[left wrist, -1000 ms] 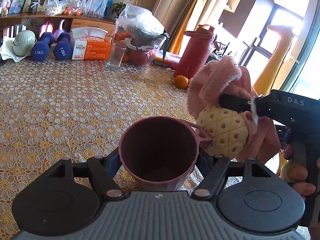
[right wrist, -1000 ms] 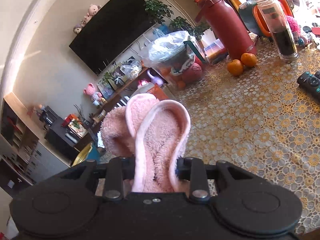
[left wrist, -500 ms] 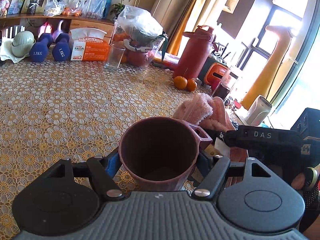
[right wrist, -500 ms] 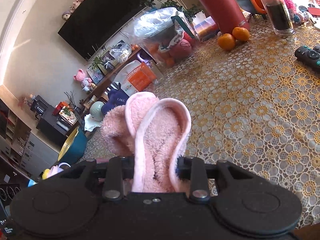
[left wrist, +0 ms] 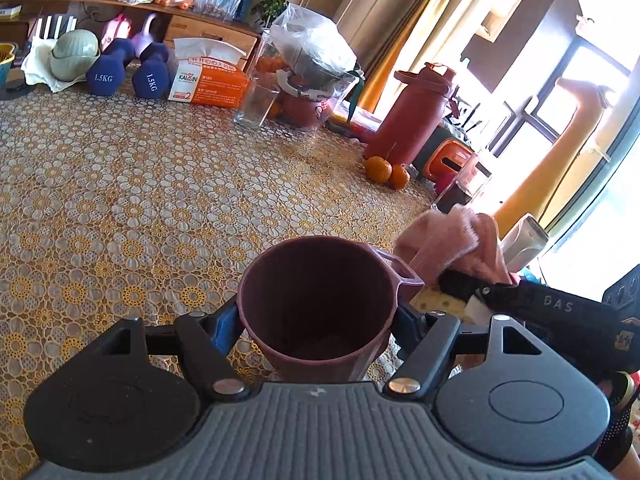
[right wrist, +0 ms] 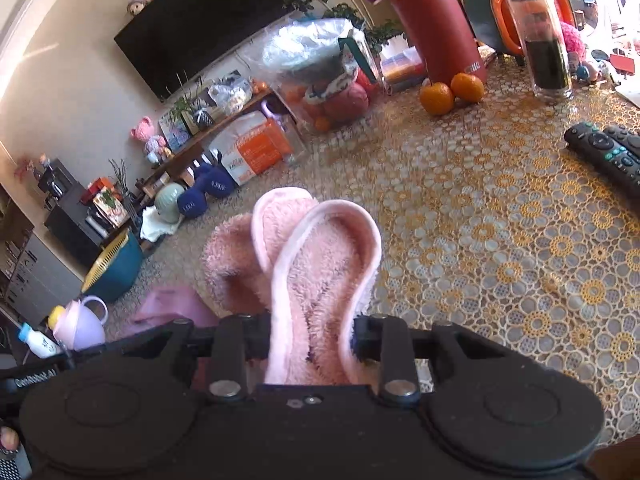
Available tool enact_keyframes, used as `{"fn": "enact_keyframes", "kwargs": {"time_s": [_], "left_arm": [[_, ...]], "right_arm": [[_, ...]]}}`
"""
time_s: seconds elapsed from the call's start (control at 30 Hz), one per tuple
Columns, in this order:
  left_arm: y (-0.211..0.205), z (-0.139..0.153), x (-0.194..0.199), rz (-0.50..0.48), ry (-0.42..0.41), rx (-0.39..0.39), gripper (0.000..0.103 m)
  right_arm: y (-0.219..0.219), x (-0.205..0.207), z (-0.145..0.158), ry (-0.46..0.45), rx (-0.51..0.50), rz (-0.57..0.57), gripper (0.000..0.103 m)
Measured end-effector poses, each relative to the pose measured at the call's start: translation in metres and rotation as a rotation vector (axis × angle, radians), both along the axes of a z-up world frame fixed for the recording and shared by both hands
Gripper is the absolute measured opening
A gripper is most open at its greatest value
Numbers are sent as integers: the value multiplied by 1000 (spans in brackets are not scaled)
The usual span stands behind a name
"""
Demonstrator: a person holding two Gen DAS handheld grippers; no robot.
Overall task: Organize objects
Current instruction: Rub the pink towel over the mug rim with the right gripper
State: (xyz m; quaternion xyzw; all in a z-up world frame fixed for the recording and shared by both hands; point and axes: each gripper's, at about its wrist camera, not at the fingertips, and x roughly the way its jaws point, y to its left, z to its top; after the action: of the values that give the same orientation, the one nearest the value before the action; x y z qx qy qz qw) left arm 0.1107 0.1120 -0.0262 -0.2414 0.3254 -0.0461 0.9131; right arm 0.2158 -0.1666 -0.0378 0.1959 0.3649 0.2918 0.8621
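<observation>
Change: pink plush slippers [left wrist: 460, 240] lowered from mid-right to beside the cup's handle, lower right of frame.
Left gripper [left wrist: 316, 320]: fingers clamped on mauve cup [left wrist: 320, 304], lower centre.
Right gripper [right wrist: 308, 340]: fingers clamped on the slippers, over the worktop [right wrist: 500, 240].
Background: oranges [left wrist: 386, 172], upper right.

Sunlit windows [left wrist: 560, 92] glare at two o'clock beside orange curtains [left wrist: 396, 56]; a dark screen [right wrist: 200, 24], probably a television, hangs on the beige wall [right wrist: 80, 92].
</observation>
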Motion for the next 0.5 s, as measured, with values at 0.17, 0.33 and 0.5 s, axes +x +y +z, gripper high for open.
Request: {"fn": "enact_keyframes", "kwargs": {"time_s": [0.17,0.33,0.5], "left_arm": [[-9,12,-7,-21,-29,26,74],[-7,20,-14,0,-42,11,74],[-6,28,-17,-2,-62,0,74]], "right_arm": [[7,4,31,-44,120,26,29],[18,-1,37,-50,158,53,30],[14,-6,29,-23,141,48,30]]}}
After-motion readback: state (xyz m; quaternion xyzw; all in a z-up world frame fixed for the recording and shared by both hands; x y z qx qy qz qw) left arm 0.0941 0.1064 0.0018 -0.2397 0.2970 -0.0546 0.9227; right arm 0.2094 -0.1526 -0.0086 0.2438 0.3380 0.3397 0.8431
